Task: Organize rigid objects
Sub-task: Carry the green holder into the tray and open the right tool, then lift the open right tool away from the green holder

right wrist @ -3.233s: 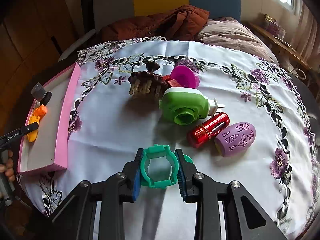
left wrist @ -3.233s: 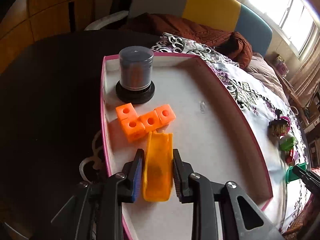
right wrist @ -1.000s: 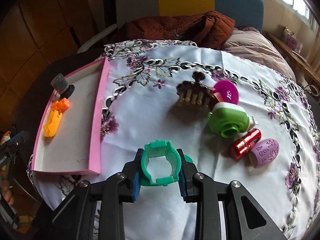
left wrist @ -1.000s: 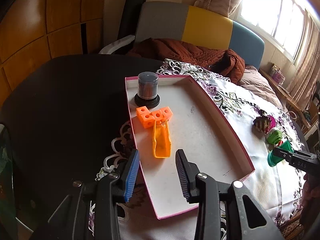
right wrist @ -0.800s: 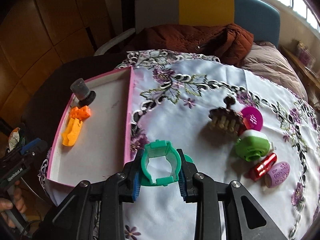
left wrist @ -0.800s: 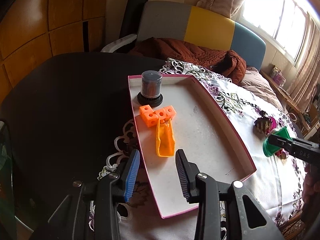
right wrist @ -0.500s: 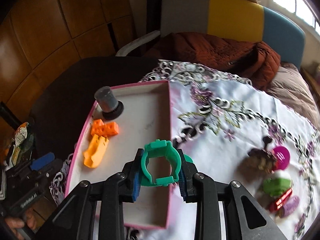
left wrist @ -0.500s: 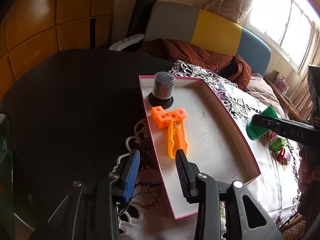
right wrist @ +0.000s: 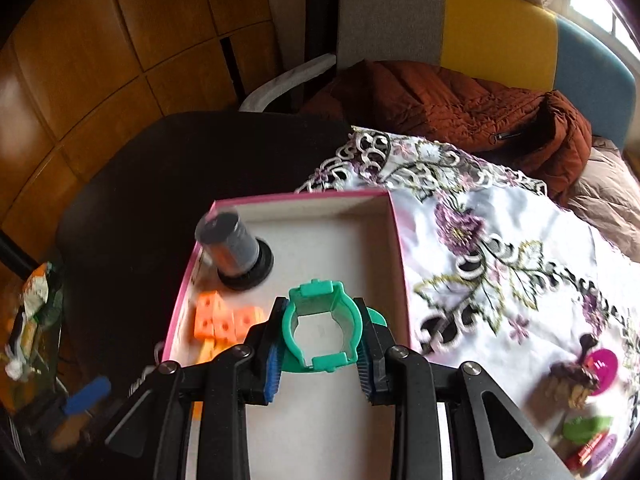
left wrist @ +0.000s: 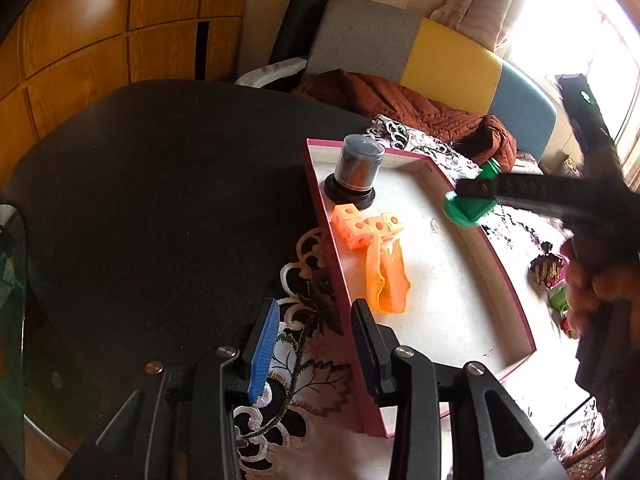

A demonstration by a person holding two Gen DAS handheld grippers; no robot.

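Note:
My right gripper [right wrist: 320, 344] is shut on a green plastic cup-like piece [right wrist: 320, 322] and holds it above the pink-rimmed tray [right wrist: 396, 240]. The same piece [left wrist: 466, 210] shows in the left wrist view, in the air over the tray's [left wrist: 320, 216] right side. In the tray stand a dark cylinder on a black base [left wrist: 356, 174], joined orange cubes [left wrist: 366, 228] and an orange scoop-shaped piece [left wrist: 386, 280]. My left gripper [left wrist: 314, 344] is open and empty, over the tablecloth edge just left of the tray's near corner.
A dark table [left wrist: 160, 184] lies left of the tray. On the flowered cloth [right wrist: 500, 260] to the right lie a brown hair claw [right wrist: 572, 380], a magenta disc [right wrist: 602, 364], a green gadget [right wrist: 586, 428] and a red tube [right wrist: 588, 450]. A brown jacket [right wrist: 460, 100] sits behind.
My right gripper has carried the green piece leftwards from the cloth to above the tray. My left gripper let go of the orange scoop, pulled back and drifted left.

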